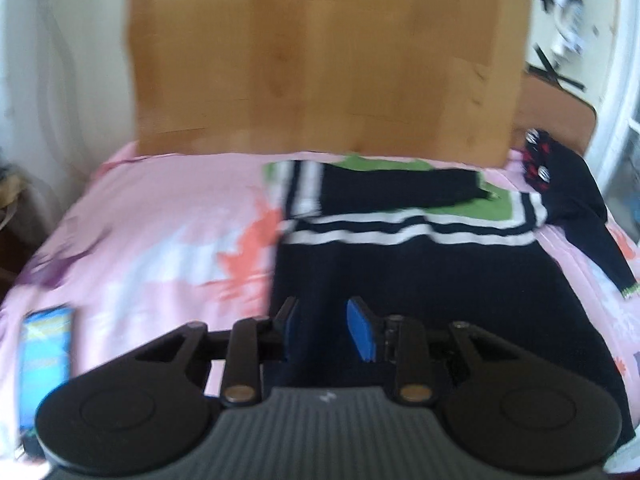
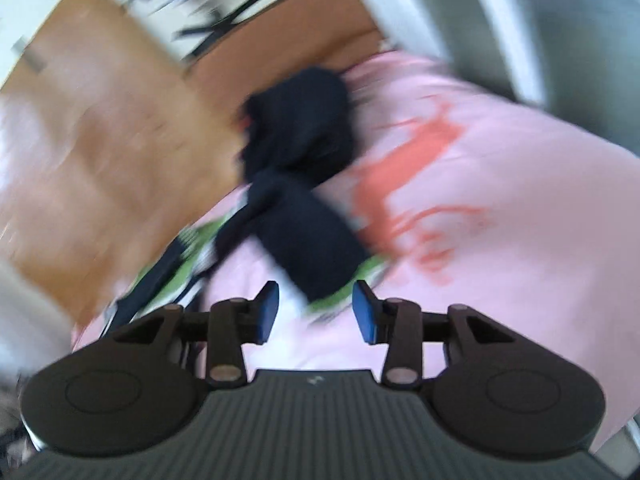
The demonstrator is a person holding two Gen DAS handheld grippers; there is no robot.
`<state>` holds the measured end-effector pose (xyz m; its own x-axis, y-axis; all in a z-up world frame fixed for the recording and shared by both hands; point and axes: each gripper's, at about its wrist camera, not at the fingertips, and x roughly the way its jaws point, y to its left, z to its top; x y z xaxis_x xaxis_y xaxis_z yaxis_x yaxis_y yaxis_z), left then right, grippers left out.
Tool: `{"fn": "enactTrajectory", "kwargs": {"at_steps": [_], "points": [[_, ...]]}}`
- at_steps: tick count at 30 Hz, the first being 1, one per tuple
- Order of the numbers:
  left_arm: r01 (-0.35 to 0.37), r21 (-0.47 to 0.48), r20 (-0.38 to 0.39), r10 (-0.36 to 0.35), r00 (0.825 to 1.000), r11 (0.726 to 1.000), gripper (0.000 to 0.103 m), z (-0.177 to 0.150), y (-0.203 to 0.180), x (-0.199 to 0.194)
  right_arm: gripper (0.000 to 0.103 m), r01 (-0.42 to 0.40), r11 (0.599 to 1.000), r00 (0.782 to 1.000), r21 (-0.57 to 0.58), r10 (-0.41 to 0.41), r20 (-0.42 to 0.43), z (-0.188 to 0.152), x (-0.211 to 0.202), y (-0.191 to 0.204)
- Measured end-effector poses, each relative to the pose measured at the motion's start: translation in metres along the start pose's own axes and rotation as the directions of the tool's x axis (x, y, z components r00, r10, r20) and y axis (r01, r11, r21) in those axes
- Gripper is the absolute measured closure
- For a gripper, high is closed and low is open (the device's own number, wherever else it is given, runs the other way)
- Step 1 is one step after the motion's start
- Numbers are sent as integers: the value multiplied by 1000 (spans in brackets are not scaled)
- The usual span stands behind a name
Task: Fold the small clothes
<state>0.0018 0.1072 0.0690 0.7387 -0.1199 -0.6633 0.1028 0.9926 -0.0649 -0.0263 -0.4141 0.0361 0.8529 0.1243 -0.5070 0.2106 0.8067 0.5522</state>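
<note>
knit sweater [image 1: 400, 280], wooden headboard [image 1: 320, 60], seemingly matt

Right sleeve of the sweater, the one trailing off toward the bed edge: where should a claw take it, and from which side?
Take the sleeve at its cuff, the green-and-white end. It lies flat and stretched away from the sweater body, so the cuff is the free end, with bare sheet around it. Come from the outer side with the right claw, which is open and already hovers near it.

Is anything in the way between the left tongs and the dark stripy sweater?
No, nothing visible. The left tongs hang open right over the dark sweater on the pink sheet. The blue box sits off to the side.
</note>
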Motion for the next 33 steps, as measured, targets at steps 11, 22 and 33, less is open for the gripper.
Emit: {"fn": "enactTrajectory", "kwargs": {"at_steps": [11, 22, 33], "points": [[109, 19, -81, -107, 991, 994, 74, 20, -38, 73, 93, 26, 996, 993, -91, -36, -109, 12, 48, 15], [112, -261, 45, -104, 994, 959, 57, 31, 31, 119, 95, -379, 854, 925, -355, 336, -180, 101, 60, 247], [130, -357, 88, -105, 991, 925, 54, 28, 71, 116, 99, -562, 714, 782, -418, 294, -549, -3, 218, 432]]}}
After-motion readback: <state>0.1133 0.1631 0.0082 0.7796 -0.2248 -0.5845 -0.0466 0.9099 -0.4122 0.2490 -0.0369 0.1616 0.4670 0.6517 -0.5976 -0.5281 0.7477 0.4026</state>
